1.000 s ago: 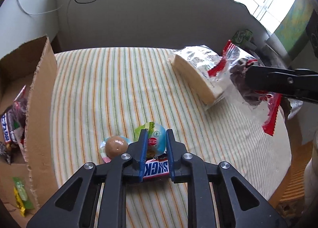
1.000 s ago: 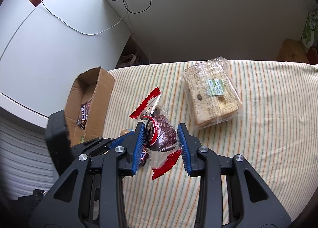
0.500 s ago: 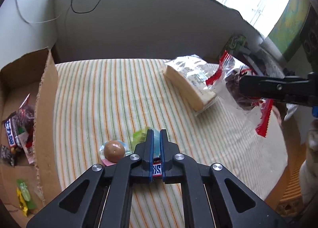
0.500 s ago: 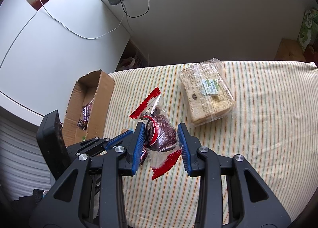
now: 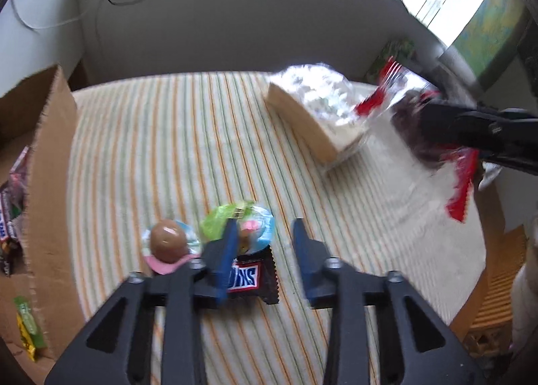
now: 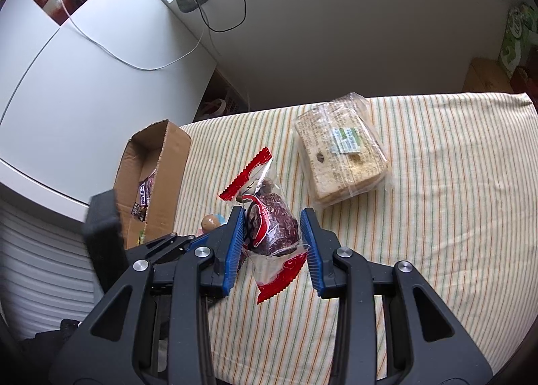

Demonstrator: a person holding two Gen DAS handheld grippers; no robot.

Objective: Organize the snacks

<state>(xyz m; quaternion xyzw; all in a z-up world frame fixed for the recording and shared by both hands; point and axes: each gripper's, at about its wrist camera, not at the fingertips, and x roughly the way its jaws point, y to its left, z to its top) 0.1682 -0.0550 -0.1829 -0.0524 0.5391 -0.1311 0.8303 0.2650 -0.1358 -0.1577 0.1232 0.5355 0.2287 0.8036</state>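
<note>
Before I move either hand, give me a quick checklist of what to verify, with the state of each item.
1. Right tongs shut on the red-wrapped snack: ok.
2. Snack lifted off the striped cloth: ok.
3. Cardboard box open on top, room inside: ok.
4. Left tongs holding something: not ok, open and empty.
5. Snickers bar between the left fingers: not ok, it lies off toward the left finger.
6. Egg candy clear of the left tongs: cannot tell, the picture is blurred.

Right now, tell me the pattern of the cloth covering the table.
Cream cloth with thin orange and green stripes; right wrist view shows it best.
</note>
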